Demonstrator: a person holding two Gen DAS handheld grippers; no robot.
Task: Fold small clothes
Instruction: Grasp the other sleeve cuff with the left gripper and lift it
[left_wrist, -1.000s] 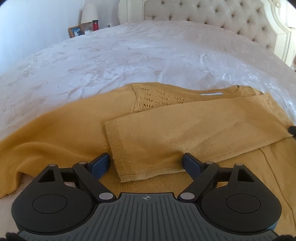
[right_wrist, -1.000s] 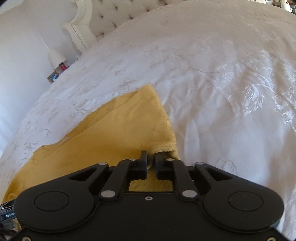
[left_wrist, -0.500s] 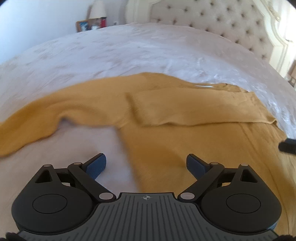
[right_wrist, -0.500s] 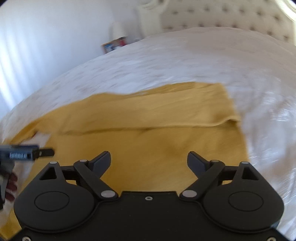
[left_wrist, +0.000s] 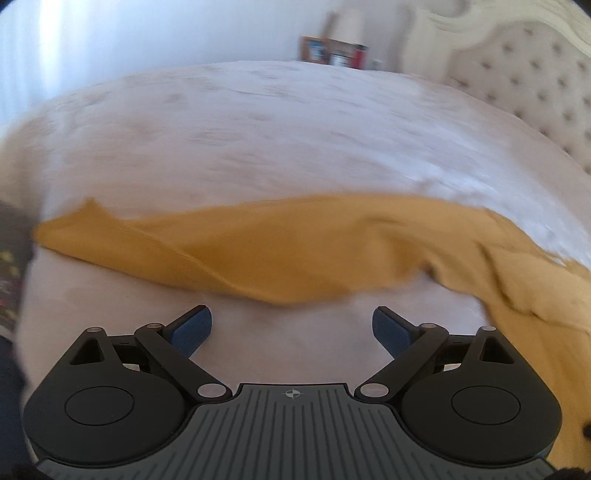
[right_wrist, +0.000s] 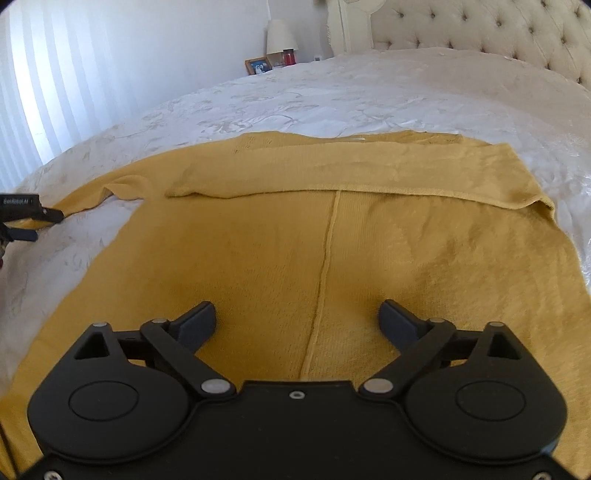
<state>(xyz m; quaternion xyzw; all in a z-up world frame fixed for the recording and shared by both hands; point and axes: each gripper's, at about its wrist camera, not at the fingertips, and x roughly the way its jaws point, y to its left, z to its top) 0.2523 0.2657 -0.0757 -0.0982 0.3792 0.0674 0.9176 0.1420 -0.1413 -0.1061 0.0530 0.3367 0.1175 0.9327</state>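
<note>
A mustard-yellow knit sweater (right_wrist: 332, 236) lies flat on the white bedspread (right_wrist: 332, 92). One sleeve (right_wrist: 369, 173) is folded across its chest. The other sleeve (left_wrist: 229, 251) stretches out to the left over the bedspread (left_wrist: 258, 140). My left gripper (left_wrist: 291, 328) is open and empty, just short of that outstretched sleeve; it also shows at the left edge of the right wrist view (right_wrist: 33, 218). My right gripper (right_wrist: 297, 321) is open and empty, hovering over the sweater's lower body near its centre seam.
A tufted cream headboard (right_wrist: 480, 29) stands at the far end of the bed. A bedside table with a lamp (right_wrist: 280, 35), a picture frame (right_wrist: 256, 66) and a red can sits at the back left. A white wall with blinds runs along the left.
My right gripper let go of the sweater's corner, opened and moved over the sweater's body. My left gripper swung left from the folded sleeve to the outstretched sleeve. The left view is motion-blurred.
</note>
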